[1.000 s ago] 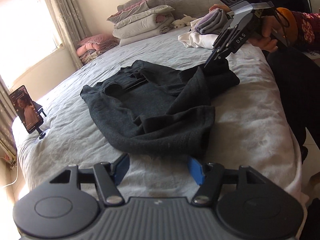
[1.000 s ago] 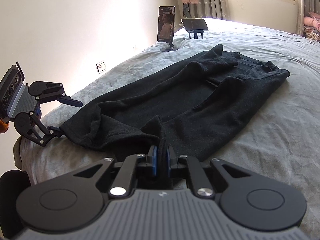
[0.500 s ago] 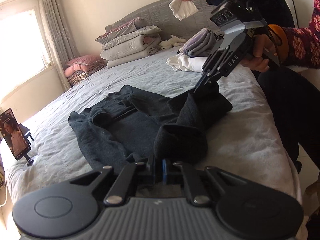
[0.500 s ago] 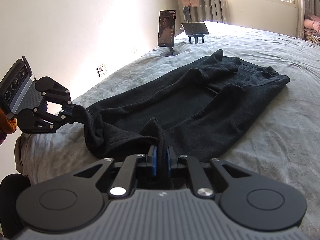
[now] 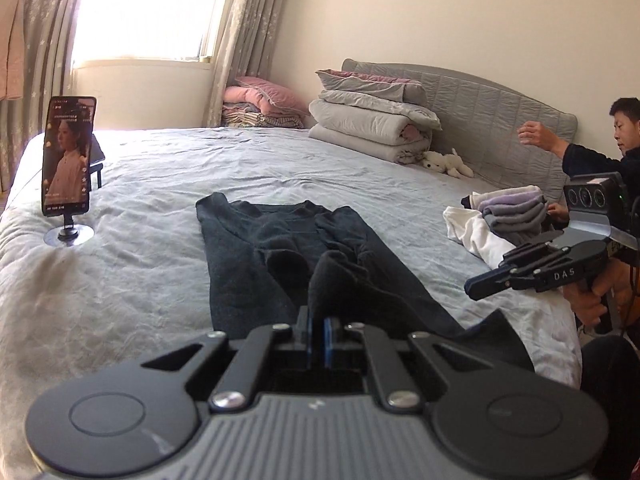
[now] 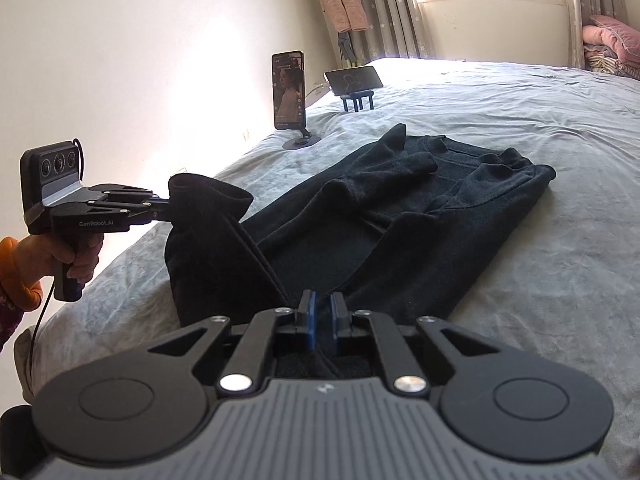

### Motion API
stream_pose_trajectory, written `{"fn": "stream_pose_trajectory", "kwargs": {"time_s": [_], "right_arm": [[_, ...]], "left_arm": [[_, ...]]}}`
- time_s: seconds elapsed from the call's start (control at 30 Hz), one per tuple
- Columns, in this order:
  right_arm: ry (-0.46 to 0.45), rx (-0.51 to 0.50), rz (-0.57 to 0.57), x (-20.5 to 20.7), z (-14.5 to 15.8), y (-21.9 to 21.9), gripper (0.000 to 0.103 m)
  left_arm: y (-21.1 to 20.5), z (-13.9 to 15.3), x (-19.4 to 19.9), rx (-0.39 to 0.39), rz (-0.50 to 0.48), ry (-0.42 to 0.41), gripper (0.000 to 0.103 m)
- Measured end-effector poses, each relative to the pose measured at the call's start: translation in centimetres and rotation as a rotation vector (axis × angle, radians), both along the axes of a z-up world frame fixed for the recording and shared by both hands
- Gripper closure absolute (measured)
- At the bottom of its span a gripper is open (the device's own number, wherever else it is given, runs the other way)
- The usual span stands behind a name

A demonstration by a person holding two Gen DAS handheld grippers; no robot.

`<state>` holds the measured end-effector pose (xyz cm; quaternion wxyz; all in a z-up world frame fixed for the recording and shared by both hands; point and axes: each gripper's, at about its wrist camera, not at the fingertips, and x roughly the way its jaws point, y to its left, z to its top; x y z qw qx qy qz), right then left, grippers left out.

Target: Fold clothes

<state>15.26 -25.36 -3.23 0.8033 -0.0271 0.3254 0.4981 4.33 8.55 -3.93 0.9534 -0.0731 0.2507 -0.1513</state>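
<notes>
sweater (image 5: 280, 264) on bed (image 5: 120, 280), phone (image 5: 66, 156) left

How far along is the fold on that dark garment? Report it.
Done: sleeves look folded onto the dark garment; a folded stack sits nearby. In hand: left gripper and right gripper each pinch its near hem, raised off the bed. Left: carry the hem toward the collar.

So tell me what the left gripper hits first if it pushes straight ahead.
The left gripper is already shut on the dark sweater, so going straight on it would push into the rest of that sweater on the bed. Beyond it, probably bare bedding; depth is unclear.
</notes>
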Motion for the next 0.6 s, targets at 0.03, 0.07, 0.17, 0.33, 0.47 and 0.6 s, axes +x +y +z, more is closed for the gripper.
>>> {"fn": "stream_pose_trajectory", "kwargs": {"time_s": [0.03,0.07,0.17,0.33,0.47,0.6], "right_arm": [[0.017,0.004,-0.004,0.6,-0.3,0.2,0.095],[0.036,0.007,-0.010,1.2,-0.7,0.3,0.095],[0.109,0.020,-0.052,2.5,-1.9,0.1,0.086],[0.180,-0.001,-0.112,1.8,-2.1,-2.2,0.048],[0.222,0.004,-0.156,0.6,-2.0,-4.5,0.041],[0.332,0.032,-0.187,-0.3,-2.7,-5.8,0.041]], "left_arm": [[0.4,-0.5,0.9,-0.024,0.017,0.029,0.098],[0.7,-1.1,1.9,-0.049,0.035,0.062,0.098],[2.1,-3.3,4.1,-0.155,0.086,0.177,0.092],[3.3,-3.9,4.3,-0.265,0.100,0.179,0.067],[2.2,-2.6,4.0,-0.183,0.072,0.133,0.051],[0.6,-2.7,5.1,-0.094,0.028,0.193,0.050]]}}
